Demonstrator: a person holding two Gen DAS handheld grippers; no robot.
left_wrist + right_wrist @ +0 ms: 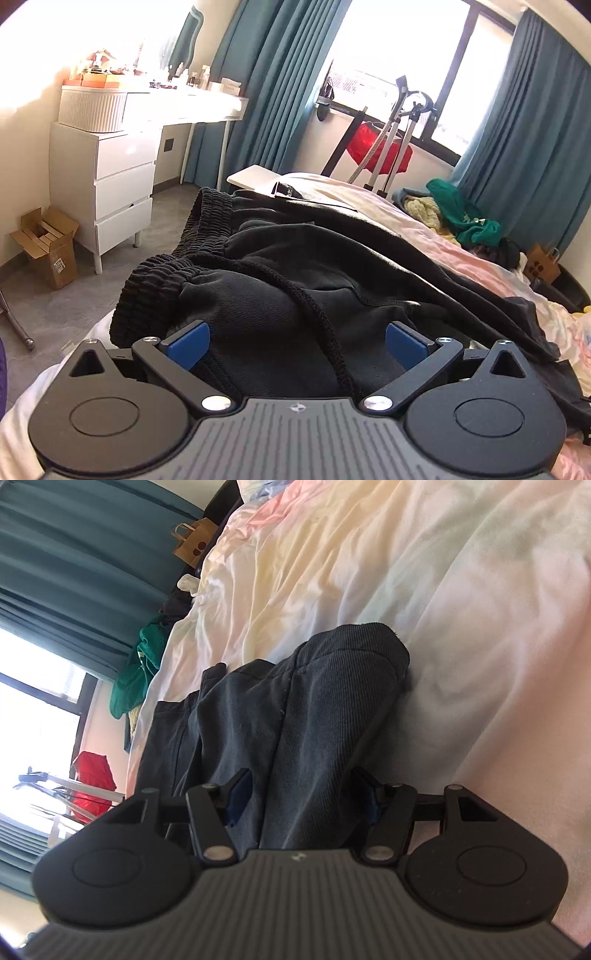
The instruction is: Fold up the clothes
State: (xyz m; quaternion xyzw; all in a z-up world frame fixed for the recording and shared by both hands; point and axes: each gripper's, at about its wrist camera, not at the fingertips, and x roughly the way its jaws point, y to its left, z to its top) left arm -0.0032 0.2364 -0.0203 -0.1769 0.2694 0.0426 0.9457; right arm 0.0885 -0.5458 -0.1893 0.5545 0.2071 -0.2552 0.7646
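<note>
Black sweatpants (295,266) with an elastic waistband and a drawstring lie on the bed. My left gripper (295,343) is wide open around the waist end, with the cloth and drawstring bunched between its blue pads (186,345). In the right wrist view the camera is rolled sideways. My right gripper (304,797) is open around a trouser leg (325,701), whose cuff end points away over the sheet. The cloth fills the gap between the jaws, which do not pinch it.
The bed has a pale pink and cream sheet (443,572). A pile of green and yellow clothes (458,214) lies at the far side. A white dresser (110,177), a cardboard box (48,247), teal curtains (535,129), a garment steamer stand (399,122) and a paper bag (194,541) surround the bed.
</note>
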